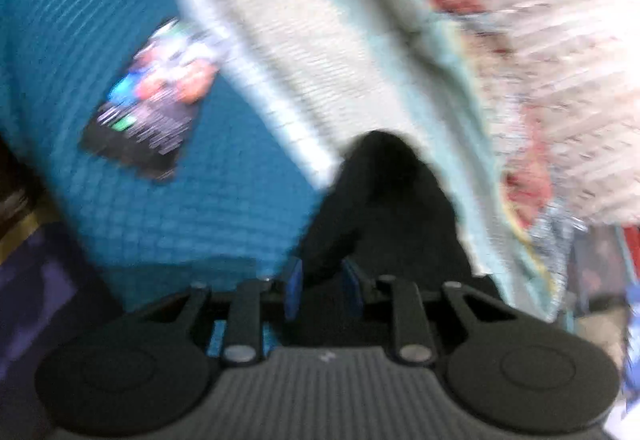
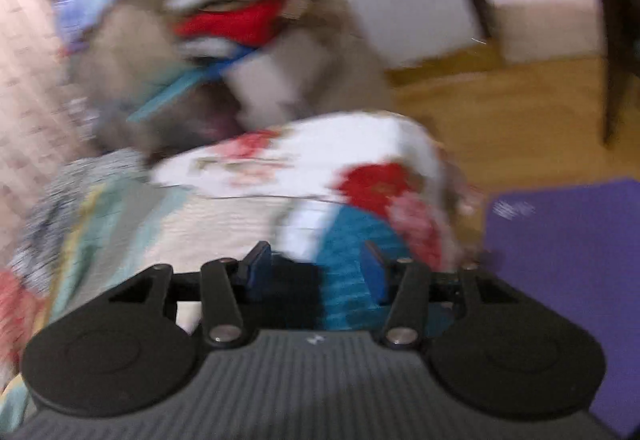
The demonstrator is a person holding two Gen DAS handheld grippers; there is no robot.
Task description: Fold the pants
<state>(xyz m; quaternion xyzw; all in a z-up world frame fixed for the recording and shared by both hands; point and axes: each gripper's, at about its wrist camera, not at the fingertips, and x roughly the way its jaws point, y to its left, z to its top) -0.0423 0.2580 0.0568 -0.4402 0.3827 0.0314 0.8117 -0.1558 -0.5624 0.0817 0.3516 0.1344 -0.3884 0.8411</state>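
The left tool has its jaws only a little apart, with the black pants between them on the bed; whether it grips them I cannot tell. The right tool is half open, and black cloth lies beside its left finger, not held.

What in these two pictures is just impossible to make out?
- Left wrist view: the black cloth runs under the left claw; blur hides whether the pads pinch it.
- Left wrist view: the dark card on the teal cover has print smeared by blur.
- Right wrist view: the clothes heap is blurred beyond telling.
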